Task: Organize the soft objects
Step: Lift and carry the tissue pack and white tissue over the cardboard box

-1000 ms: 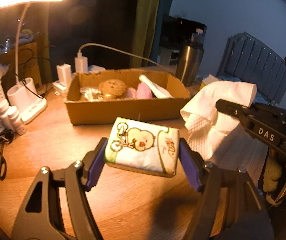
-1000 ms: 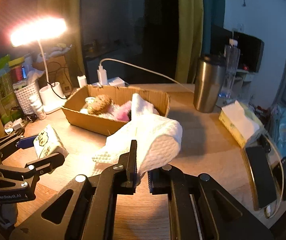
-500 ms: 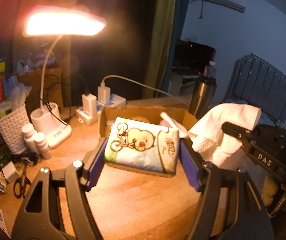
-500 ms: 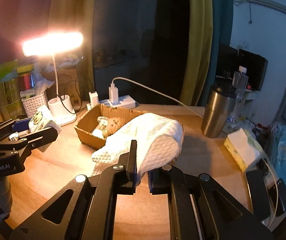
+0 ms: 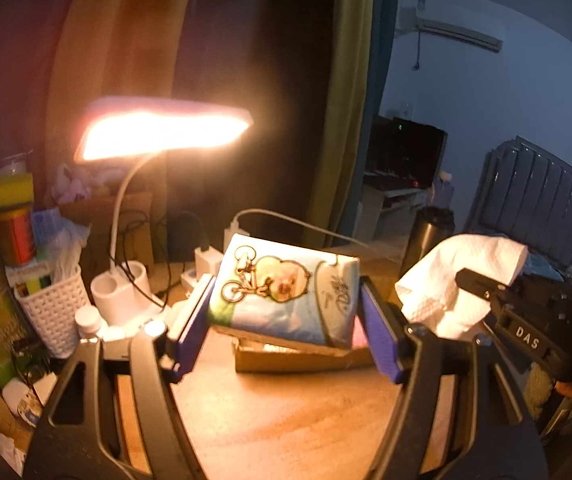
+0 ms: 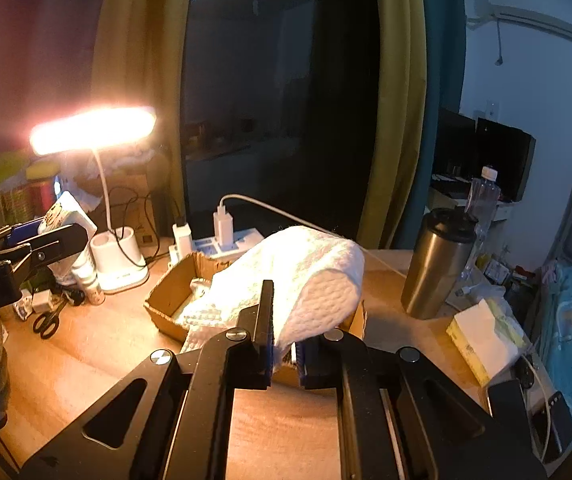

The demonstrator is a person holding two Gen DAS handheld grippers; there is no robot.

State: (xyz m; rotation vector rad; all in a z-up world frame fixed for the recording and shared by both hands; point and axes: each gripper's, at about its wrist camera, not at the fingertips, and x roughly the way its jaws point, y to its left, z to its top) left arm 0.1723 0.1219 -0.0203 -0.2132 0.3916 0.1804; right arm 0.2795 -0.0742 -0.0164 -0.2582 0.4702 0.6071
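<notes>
My left gripper is shut on a tissue pack printed with a cartoon chick on a bicycle, held in the air above the desk. It also shows at the far left of the right wrist view. My right gripper is shut on a white paper towel, lifted over the cardboard box. The towel also shows at the right of the left wrist view. The box is mostly hidden behind the tissue pack there.
A lit desk lamp stands at the back left with a white basket, small bottles and scissors. A power strip with chargers, a steel tumbler, a yellow tissue box and phones sit on the wooden desk.
Both grippers have risen and tilted up, so the box and desk sit lower and farther in both views. Each still holds its object.
</notes>
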